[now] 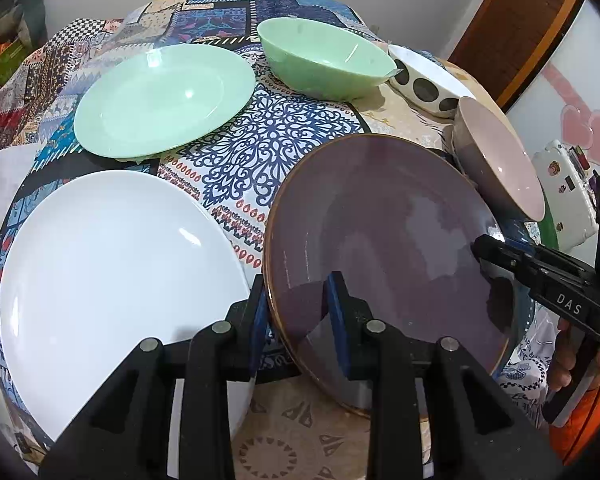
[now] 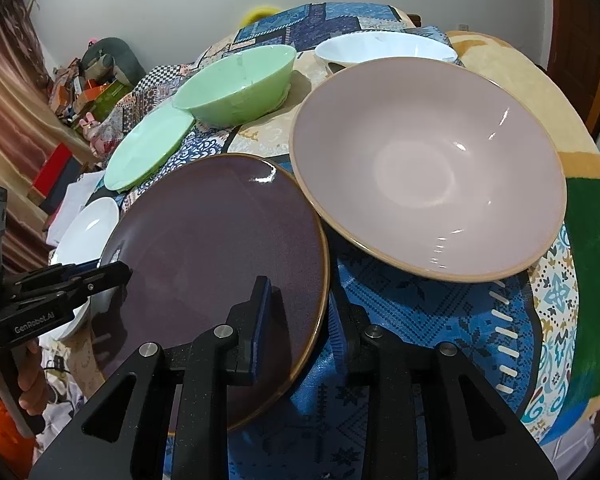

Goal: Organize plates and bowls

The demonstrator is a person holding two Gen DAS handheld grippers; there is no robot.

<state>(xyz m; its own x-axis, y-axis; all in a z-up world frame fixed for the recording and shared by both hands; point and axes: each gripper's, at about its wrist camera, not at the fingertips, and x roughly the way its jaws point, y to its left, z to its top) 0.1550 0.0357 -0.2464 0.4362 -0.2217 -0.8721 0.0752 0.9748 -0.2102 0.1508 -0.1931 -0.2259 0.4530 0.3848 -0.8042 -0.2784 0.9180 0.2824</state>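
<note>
A dark purple plate with a brown rim hangs low and tilted over the patterned cloth, held from both sides. My left gripper is shut on its left rim, one pad on the top face. My right gripper clamps the opposite rim the same way. A white plate lies just left of it. Behind are a green plate, a green bowl, a spotted white bowl and a big pink bowl.
The pink bowl almost touches the purple plate's far right rim. The round table's edge curves away on the right. Clutter and boxes sit on the floor at the left. A hand in an orange sleeve holds the right gripper's handle.
</note>
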